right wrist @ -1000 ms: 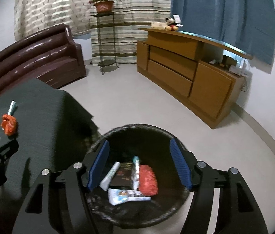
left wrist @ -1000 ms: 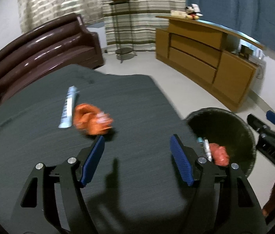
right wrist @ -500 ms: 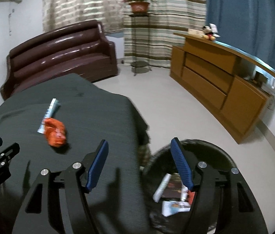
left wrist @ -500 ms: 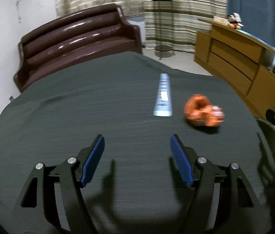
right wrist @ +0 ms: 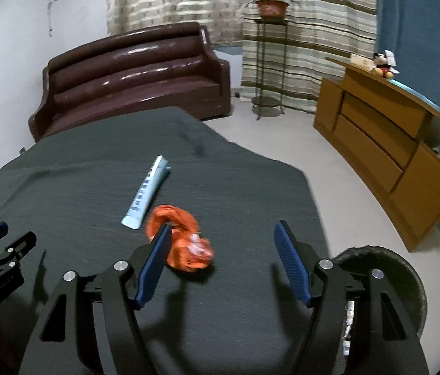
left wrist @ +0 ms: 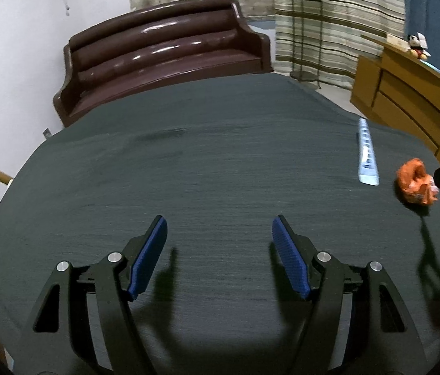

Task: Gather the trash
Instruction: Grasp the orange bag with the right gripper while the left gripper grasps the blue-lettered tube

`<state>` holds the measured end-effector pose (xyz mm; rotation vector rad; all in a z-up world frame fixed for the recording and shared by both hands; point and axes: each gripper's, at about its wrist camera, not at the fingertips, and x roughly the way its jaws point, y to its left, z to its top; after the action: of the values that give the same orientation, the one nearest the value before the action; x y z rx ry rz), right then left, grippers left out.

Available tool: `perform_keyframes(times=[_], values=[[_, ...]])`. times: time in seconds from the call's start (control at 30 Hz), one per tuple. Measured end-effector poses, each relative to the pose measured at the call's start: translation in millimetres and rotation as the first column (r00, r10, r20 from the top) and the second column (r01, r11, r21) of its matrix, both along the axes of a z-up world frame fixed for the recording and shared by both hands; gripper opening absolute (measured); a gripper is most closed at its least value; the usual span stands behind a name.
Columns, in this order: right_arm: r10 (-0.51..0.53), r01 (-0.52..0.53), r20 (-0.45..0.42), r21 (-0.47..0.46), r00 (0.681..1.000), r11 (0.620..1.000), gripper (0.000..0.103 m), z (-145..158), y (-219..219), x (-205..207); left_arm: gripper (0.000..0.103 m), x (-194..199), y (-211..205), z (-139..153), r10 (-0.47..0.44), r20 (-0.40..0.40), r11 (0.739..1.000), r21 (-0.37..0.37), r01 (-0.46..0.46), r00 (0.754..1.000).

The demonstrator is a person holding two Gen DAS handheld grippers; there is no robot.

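A crumpled orange wrapper (right wrist: 185, 242) lies on the dark-clothed table (right wrist: 79, 184), with a light blue tube (right wrist: 146, 192) just beyond it. My right gripper (right wrist: 221, 261) is open and empty, hovering just short of the wrapper, its left finger overlapping it in view. In the left wrist view the wrapper (left wrist: 415, 186) and tube (left wrist: 367, 153) sit at the far right. My left gripper (left wrist: 220, 256) is open and empty over bare cloth. The black trash bin (right wrist: 385, 276) stands off the table's right edge, with trash inside.
A brown leather sofa (right wrist: 132, 75) stands behind the table. A wooden sideboard (right wrist: 392, 150) runs along the right wall. A plant stand (right wrist: 268, 62) is by the curtains. Pale floor lies between table and sideboard.
Both grippers swung left, away from the bin toward the table. The right gripper now faces the orange wrapper. The left gripper now points at bare cloth, with the trash at its right edge.
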<state>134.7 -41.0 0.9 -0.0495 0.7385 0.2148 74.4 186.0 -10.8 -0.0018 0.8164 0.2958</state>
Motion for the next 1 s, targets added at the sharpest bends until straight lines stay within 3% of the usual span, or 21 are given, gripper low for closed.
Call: perform_keyframes(times=[0.4, 0.53, 1.0], values=[[0.052, -0.055, -0.089, -0.034, 0.995, 0.998, 0.066, -14, 26, 13, 0.069, 9, 8, -1, 0.006, 0.001, 1.0, -0.031, -0.006, 1.0], [0.061, -0.064, -0.126, -0.024, 0.99, 0.998, 0.043, -18, 26, 17, 0.069, 11, 4, -1, -0.017, 0.006, 0.999, -0.043, 0.017, 1.0], [0.002, -0.002, -0.09, 0.004, 0.996, 1.0, 0.043, -8, 3, 33, 0.069, 53, -43, 5, -0.125, 0.018, 0.989, -0.076, 0.126, 0.992]])
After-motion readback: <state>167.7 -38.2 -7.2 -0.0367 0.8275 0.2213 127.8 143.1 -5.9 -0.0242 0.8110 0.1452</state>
